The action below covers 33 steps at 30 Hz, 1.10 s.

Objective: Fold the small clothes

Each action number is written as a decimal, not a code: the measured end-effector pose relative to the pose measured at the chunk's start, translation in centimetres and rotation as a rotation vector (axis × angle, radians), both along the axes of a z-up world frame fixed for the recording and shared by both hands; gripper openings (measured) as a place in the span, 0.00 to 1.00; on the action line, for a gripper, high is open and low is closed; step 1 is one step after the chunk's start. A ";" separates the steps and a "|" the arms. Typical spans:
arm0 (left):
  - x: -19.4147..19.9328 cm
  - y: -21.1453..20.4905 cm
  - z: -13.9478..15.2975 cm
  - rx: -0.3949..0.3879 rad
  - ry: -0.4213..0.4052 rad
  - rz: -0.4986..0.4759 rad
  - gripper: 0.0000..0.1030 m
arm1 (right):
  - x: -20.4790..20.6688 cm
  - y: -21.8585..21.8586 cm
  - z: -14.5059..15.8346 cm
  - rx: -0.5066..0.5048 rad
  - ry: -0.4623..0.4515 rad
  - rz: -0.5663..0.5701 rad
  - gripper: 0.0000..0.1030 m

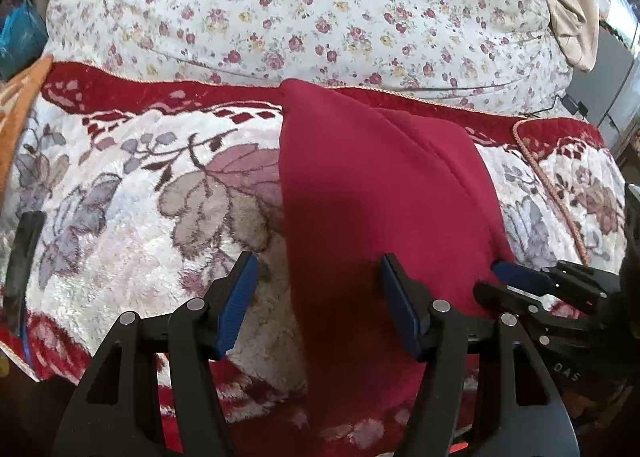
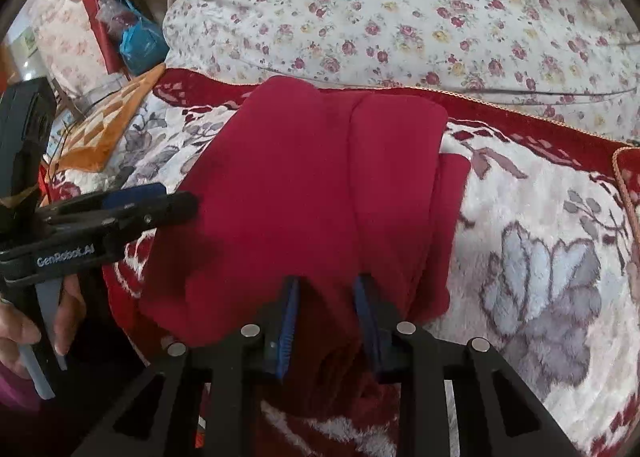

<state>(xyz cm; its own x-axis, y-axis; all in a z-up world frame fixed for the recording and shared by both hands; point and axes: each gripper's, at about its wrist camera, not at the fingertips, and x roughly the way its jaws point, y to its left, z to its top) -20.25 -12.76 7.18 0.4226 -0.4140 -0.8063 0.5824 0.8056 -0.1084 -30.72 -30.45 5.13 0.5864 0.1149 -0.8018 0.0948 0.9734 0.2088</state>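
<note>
A dark red folded garment (image 1: 360,185) (image 2: 304,185) lies on a plush floral blanket (image 1: 140,197) (image 2: 540,257), its far end at the blanket's red border. My left gripper (image 1: 320,297) stands open over the garment's left edge, with its left finger above the blanket and its right finger (image 1: 400,309) above the cloth. In the right wrist view the left gripper (image 2: 172,199) comes in from the left, held by a hand (image 2: 24,329). My right gripper (image 2: 328,313) (image 1: 496,281) is narrow and shut on the garment's gathered near edge.
Behind the blanket lies a white quilt with small roses (image 1: 320,9) (image 2: 440,9). An orange patterned cloth (image 2: 112,125) and a blue bag (image 2: 142,43) sit at the far left. A second red-edged blanket piece (image 1: 576,185) lies to the right.
</note>
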 end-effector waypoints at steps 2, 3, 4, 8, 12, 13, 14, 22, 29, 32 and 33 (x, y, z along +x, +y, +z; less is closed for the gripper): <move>-0.3 -0.1 0.2 0.014 -0.020 0.001 0.61 | -0.3 0.1 0.0 -0.001 0.004 -0.008 0.27; -0.4 -0.1 0.2 0.019 -0.030 0.003 0.61 | -0.4 0.0 0.0 0.004 0.003 -0.014 0.27; -0.6 -0.1 0.3 0.023 -0.038 0.004 0.61 | -0.5 -0.1 0.0 0.011 -0.001 -0.021 0.27; -0.9 0.1 0.5 0.032 -0.054 0.008 0.61 | -1.4 -0.4 1.0 0.066 -0.028 -0.065 0.27; -1.0 0.3 0.6 0.028 -0.045 0.017 0.61 | -2.3 -0.8 2.3 0.166 -0.067 -0.120 0.53; -1.0 0.3 0.6 0.030 -0.050 0.016 0.61 | -2.5 -0.8 2.7 0.162 -0.073 -0.128 0.53; -1.1 0.3 0.7 0.031 -0.061 0.016 0.61 | -2.5 -0.7 3.0 0.149 -0.076 -0.130 0.53; -2.4 0.4 2.1 0.033 -0.129 0.016 0.61 | -3.2 -1.0 5.0 0.138 -0.118 -0.165 0.53; -3.0 0.4 2.5 0.035 -0.158 0.012 0.61 | -3.3 -1.4 5.5 0.102 -0.123 -0.188 0.58; -3.1 0.6 2.7 0.030 -0.159 0.017 0.61 | -3.1 -1.4 5.3 0.099 -0.118 -0.193 0.58; -3.1 0.7 2.8 0.027 -0.160 0.020 0.61 | -3.1 -1.3 5.4 0.084 -0.118 -0.195 0.58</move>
